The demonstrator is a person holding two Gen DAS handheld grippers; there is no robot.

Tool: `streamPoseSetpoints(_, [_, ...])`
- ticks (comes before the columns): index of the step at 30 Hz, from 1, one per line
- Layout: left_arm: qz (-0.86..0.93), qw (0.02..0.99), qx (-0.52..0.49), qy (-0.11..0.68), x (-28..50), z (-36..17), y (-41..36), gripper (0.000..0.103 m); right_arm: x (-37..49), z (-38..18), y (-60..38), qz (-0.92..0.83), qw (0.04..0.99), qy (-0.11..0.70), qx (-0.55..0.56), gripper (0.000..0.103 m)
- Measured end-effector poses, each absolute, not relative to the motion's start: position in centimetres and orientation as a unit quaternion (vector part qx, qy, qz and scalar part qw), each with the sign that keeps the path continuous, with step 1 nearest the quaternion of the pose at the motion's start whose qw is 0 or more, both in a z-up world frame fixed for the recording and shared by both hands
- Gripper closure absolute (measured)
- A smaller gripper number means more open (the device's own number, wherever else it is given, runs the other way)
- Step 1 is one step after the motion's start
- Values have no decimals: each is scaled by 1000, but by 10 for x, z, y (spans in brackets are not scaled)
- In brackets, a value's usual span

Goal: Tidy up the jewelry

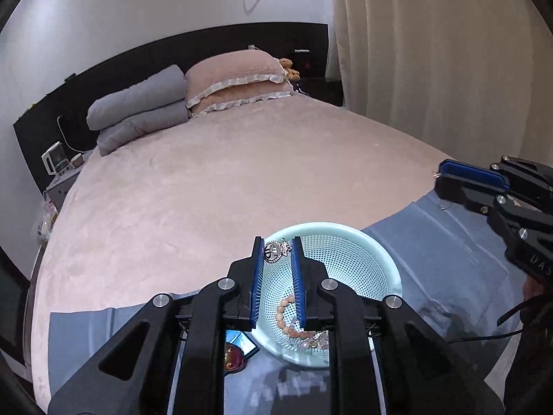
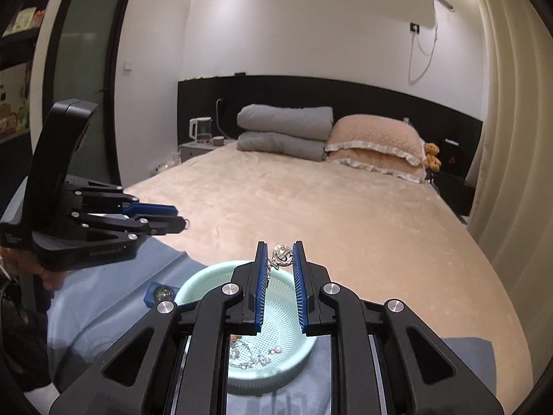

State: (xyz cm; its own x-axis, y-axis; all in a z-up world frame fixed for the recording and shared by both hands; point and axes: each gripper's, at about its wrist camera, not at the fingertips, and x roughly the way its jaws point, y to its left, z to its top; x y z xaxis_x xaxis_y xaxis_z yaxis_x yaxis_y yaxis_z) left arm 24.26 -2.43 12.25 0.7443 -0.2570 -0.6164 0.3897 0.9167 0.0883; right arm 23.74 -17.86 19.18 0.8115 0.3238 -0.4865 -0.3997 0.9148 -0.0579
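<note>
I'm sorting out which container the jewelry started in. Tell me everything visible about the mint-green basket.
The basket is round, pale mint-green and looks like plastic, with a smooth rim and perforated walls and floor. It sits upright on a blue-grey cloth at the foot of the bed. Inside lie a peach bead bracelet and some small silvery pieces. Neither claw appears to touch it.

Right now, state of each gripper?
Left gripper: shut on a silver ring charm, above the basket.
Right gripper: shut on a silver pendant.
</note>
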Motion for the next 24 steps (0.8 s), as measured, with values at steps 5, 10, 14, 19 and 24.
streamPoseSetpoints(5, [-184,909,105,359,274,68,-38,87,277,129,-163,205,928,301,-80,89])
streamPoseSetpoints(10, [-189,891,110,397,289,26,-43,87,296,77,-158,203,910,353,-76,89])
streamPoseSetpoints(14, [-189,882,118,415,289,10,-46,87,297,61,-160,204,902,375,-65,88])
streamPoseSetpoints(19, [-199,869,140,431,276,10,-46,85,285,65,-155,204,890,397,-97,86])
streamPoseSetpoints(24, [-188,870,160,426,245,30,-37,42,257,88,-156,196,885,404,-124,44])
